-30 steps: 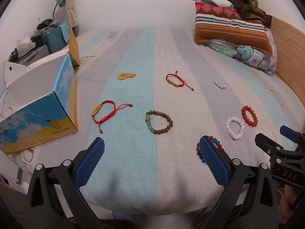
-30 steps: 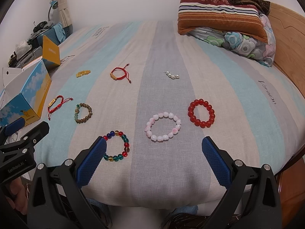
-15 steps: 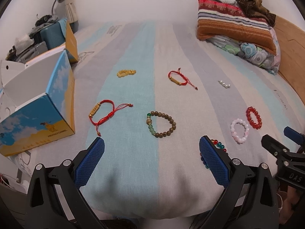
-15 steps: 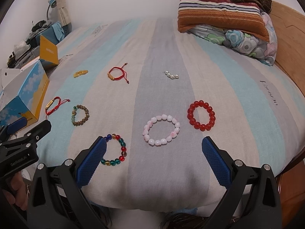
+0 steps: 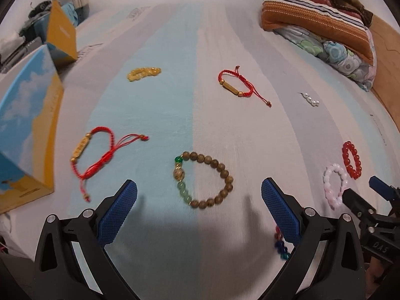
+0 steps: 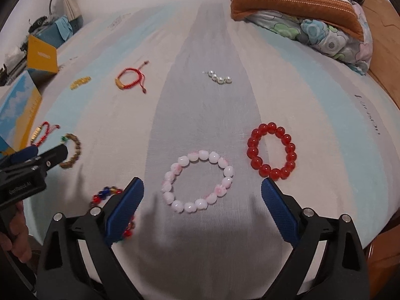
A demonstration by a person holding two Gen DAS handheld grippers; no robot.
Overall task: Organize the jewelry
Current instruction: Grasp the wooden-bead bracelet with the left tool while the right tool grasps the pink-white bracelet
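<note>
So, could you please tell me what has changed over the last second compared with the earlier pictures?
Both open hand-held grippers moved forward and down toward the bed: the left hand-held gripper now frames the wooden bead bracelet, the right hand-held gripper the pink bead bracelet. Nothing was grasped or released; all the jewelry and the blue box stayed put.

Left tool [image 5: 199, 195] low over bed [image 5: 175, 50], jaws spread wide, nothing between them. Wooden bead bracelet [image 5: 203, 180] lies flat just ahead, centred between the pads. Red cord bracelet [image 5: 97, 155] to its left, beside blue-and-yellow box [image 5: 27, 130]. Farther up: yellow bead piece [image 5: 143, 73], second red cord bracelet [image 5: 237, 85], pearl piece [image 5: 310, 100]. Pink bracelet [image 5: 335, 187] and red bead bracelet [image 5: 352, 159] at right, near right tool [image 5: 372, 197]. Multicolour beads [image 5: 281, 245] partly hidden behind right pad.
</note>
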